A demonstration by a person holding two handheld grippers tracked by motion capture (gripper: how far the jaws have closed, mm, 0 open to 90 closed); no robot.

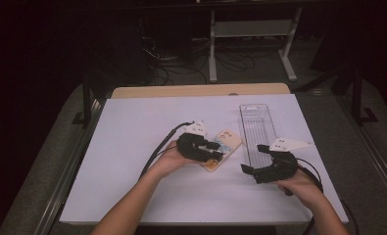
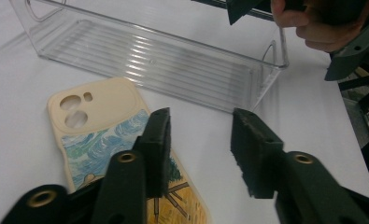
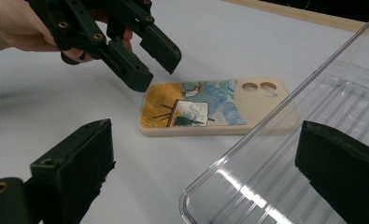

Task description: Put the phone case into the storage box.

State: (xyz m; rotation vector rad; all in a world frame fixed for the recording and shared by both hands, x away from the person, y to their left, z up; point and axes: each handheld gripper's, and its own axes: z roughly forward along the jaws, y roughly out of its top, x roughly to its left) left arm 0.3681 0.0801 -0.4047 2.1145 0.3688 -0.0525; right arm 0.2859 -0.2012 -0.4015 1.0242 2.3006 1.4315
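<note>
White sheeting covered the table [image 1: 132, 161], with a strip of pale wood showing at its far edge; beyond it the room lay dark, with tangled cables on the floor and the white legs of another bench [image 1: 252, 44]. On the sheet, near the middle, the phone case [image 1: 225, 142] lay flat with its painted back up, a cream shell with blue swirls and a yellow field. Its long axis ran slantwise in the high view, the camera cut-outs at the far right end and the yellow end towards the person. Just to its right stood a clear plastic tray [image 1: 257, 128], long and ribbed, running away from the person. The left gripper [image 1: 215, 152] hung over the near end of the case, jaws apart and not pressing on it; one jaw overlapped the case's edge and the other stood over bare sheet. The right gripper [image 1: 254, 159] sat at the tray's near end, jaws spread wide, the tray's corner between them but not gripped.
</note>
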